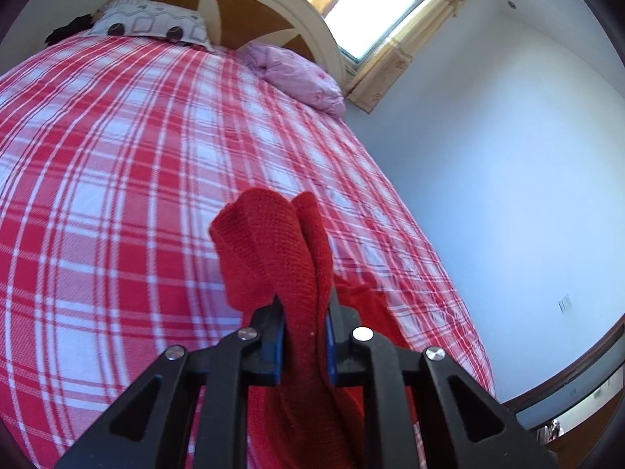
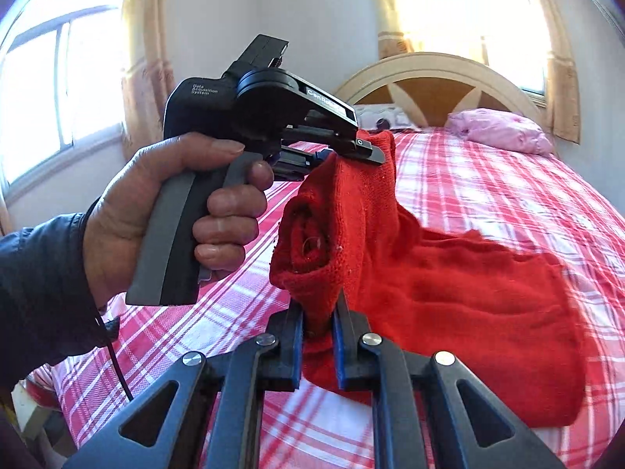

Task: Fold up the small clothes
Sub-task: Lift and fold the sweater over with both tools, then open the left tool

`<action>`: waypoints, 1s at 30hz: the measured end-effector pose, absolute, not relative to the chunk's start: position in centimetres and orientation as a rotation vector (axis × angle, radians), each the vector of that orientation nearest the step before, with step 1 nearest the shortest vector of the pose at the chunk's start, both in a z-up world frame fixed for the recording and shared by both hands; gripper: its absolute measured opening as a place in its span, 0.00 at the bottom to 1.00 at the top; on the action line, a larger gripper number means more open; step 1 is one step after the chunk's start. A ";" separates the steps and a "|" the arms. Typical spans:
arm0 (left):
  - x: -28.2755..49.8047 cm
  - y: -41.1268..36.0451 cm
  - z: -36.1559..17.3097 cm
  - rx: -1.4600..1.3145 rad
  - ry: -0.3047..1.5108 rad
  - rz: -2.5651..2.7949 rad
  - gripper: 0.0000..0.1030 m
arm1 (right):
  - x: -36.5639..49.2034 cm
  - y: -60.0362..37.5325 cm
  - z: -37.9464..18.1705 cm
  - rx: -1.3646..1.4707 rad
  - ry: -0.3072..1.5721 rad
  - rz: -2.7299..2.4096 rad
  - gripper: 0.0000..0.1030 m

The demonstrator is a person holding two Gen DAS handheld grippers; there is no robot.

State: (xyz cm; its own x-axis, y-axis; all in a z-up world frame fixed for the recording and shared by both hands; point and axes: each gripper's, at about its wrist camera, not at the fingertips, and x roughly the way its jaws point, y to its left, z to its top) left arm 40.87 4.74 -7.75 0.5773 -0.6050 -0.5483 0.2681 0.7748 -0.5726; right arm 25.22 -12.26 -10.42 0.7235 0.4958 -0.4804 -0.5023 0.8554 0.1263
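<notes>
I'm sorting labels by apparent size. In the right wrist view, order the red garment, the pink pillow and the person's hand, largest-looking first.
1. red garment
2. hand, enlarged by being near the camera
3. pink pillow, far off, so likely bigger in reality than it looks

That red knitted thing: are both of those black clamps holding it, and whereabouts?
Yes. The left gripper and right gripper each pinch a bunched edge of the red knit garment, lifting that end off the bed.

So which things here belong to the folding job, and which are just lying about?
In the job:
- red knit garment
- left gripper, shut on it
- right gripper, shut on it
- plaid bed, the work surface

Lying about:
- patterned pillow
- pink bedding bundle
</notes>
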 end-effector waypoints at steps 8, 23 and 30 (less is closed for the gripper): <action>41.7 -0.4 -6.6 -0.412 0.823 -0.564 0.15 | 26.1 -18.5 -10.1 0.098 0.548 0.485 0.11; 43.6 -11.3 -8.8 -0.310 0.914 -0.638 0.15 | 26.8 -28.1 -13.0 0.290 0.668 0.369 0.11; 44.1 -14.7 -10.8 -0.256 0.965 -0.629 0.15 | 27.6 -31.0 -15.2 0.391 0.754 0.351 0.11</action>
State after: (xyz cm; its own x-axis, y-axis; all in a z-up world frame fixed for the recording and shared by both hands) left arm 44.10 -14.74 -10.80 0.4104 -0.6025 -0.6845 0.3833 0.7951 -0.4700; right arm 27.61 -31.01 -15.21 0.6781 0.4409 -0.5881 -0.1664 0.8714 0.4614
